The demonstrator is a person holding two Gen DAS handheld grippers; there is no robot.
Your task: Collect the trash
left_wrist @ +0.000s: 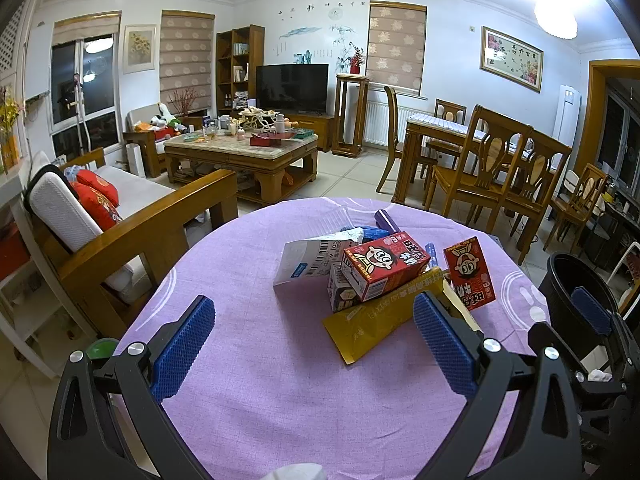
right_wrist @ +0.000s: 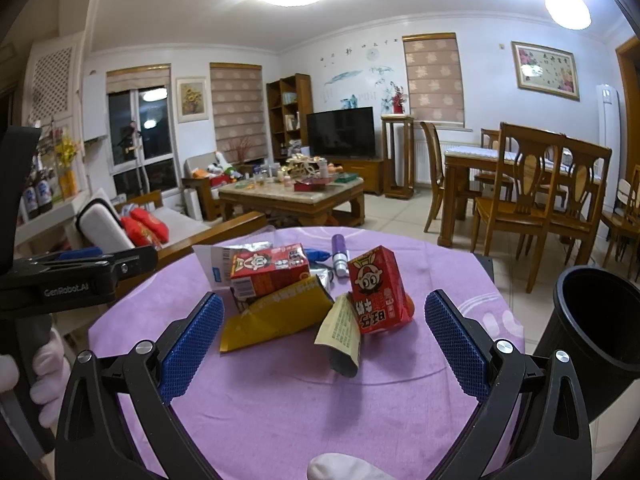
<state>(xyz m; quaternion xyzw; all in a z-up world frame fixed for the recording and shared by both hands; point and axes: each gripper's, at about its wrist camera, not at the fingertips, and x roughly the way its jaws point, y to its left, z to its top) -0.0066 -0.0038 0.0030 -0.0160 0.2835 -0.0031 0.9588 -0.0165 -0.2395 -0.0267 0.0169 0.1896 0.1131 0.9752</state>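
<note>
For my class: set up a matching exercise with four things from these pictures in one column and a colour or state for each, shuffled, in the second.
Things:
1. tablecloth
2. bin
3. upright milk carton
4. flat wrapper

Descriptions:
A. red, standing
B. yellow, lying on the table
C. purple
D. black, beside the table at the right

Pairs: 1-C, 2-D, 3-A, 4-B

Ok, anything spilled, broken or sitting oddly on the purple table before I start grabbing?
No spill that I can see. The upright red carton leans, propped in the heap; the other red carton lies flat across the yellow wrapper. Both grippers are open.
</note>
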